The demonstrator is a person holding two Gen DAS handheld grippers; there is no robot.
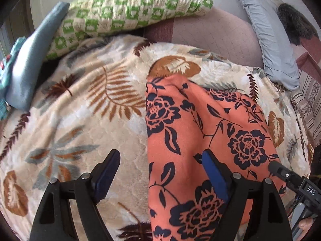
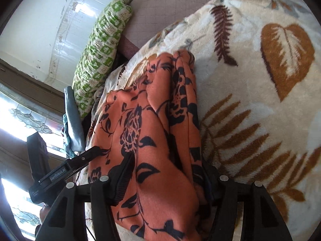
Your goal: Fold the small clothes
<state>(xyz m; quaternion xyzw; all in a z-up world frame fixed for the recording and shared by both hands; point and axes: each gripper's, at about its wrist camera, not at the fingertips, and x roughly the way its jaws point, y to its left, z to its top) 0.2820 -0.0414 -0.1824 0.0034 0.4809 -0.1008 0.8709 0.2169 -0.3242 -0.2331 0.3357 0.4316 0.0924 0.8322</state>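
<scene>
Orange floral garment, navy flower print, lies as a long narrow strip on the leaf-print fleece blanket; in the left wrist view it runs from about 12 o'clock of centre down to 6 o'clock, its left edge straight and clean, looking already doubled lengthwise. Its far end bunches into soft ridges, clearer in the right wrist view. Left gripper stands wide: one blue pad over bare blanket at 7 o'clock, the other resting on or just above the cloth at 5 o'clock, the garment's left edge between them, nothing pinched. Right gripper straddles the near end of the strip, cloth draped thick between its fingers; the pads appear clear of the fabric on the left side, the right pad is buried under a fold, so the grip reads as released rather than clamped, though not with certainty. Judgement: a lengthwise fold has just been laid down and both tools are letting go. The next move likely calls for re-gripping the near end with both tools and carrying it toward the far end, or smoothing the bunched end first. Outward: green checked pillow at 12 o'clock, grey-blue cushion at 2 o'clock, folded blue cloth at 10 o'clock.
</scene>
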